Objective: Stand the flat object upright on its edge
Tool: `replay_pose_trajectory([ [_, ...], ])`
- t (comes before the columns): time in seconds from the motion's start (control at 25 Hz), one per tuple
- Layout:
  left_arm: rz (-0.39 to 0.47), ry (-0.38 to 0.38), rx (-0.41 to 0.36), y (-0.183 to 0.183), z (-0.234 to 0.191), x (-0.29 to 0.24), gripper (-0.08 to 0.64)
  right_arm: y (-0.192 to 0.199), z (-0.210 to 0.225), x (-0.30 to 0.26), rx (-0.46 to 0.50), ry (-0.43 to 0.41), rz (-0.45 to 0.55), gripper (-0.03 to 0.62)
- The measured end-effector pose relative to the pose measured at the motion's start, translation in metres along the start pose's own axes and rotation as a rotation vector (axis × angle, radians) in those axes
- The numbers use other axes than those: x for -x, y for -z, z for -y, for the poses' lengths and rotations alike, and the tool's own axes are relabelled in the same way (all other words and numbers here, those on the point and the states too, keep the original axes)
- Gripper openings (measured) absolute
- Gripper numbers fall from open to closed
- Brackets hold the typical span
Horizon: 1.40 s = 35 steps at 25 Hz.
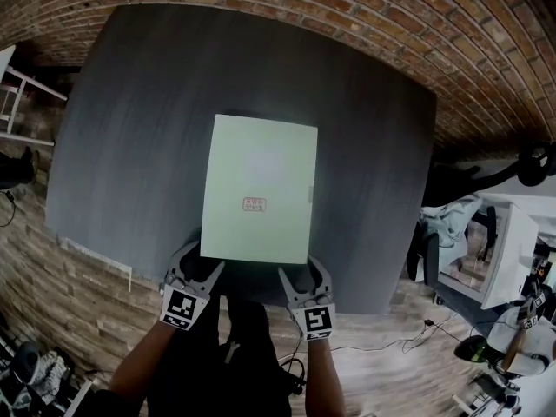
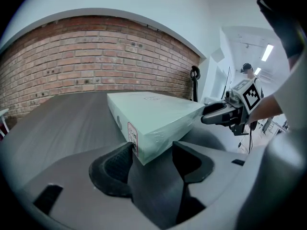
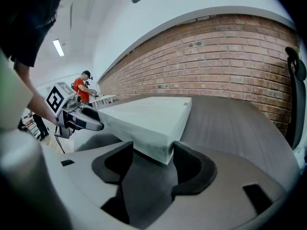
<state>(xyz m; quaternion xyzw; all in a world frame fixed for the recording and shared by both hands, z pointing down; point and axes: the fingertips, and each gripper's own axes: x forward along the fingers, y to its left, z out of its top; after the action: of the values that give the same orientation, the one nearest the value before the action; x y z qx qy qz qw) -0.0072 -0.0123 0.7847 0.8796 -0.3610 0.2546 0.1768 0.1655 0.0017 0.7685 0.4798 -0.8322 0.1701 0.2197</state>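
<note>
Box [image 1: 259,189] corners lie between left gripper [image 1: 198,266], right gripper [image 1: 302,272] jaws.

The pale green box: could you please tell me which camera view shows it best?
The head view: the whole top face of the box shows, with all four edges. The left gripper view shows it foreshortened, one near corner and the side label foremost; the right gripper view, the other near corner.
</note>
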Motion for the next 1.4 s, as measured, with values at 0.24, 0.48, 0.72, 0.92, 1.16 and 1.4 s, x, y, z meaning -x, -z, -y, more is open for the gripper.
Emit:
replay_pose_trajectory([
  [0.24,0.012,-0.013,-0.033,-0.011,-0.001,0.015,0.249,-0.015,-0.009,0.009,0.039,-0.006,0.023,0.259],
  [0.48,0.028,0.001,-0.034,-0.024,0.003,0.031,0.249,-0.036,-0.013,0.018,0.045,0.015,0.092,0.259],
  [0.72,0.036,0.008,-0.053,-0.037,0.005,0.041,0.249,-0.053,-0.014,0.027,0.035,0.031,0.108,0.261],
  [0.92,0.05,0.006,-0.051,-0.05,0.005,0.051,0.249,-0.066,-0.019,0.036,0.052,0.033,0.12,0.261],
  [1.16,0.059,0.015,-0.069,-0.065,0.003,0.061,0.252,-0.082,-0.022,0.043,0.073,0.028,0.129,0.262],
  [1.4,0.068,0.019,-0.076,-0.079,0.002,0.07,0.255,-0.098,-0.023,0.05,0.073,0.031,0.127,0.262],
])
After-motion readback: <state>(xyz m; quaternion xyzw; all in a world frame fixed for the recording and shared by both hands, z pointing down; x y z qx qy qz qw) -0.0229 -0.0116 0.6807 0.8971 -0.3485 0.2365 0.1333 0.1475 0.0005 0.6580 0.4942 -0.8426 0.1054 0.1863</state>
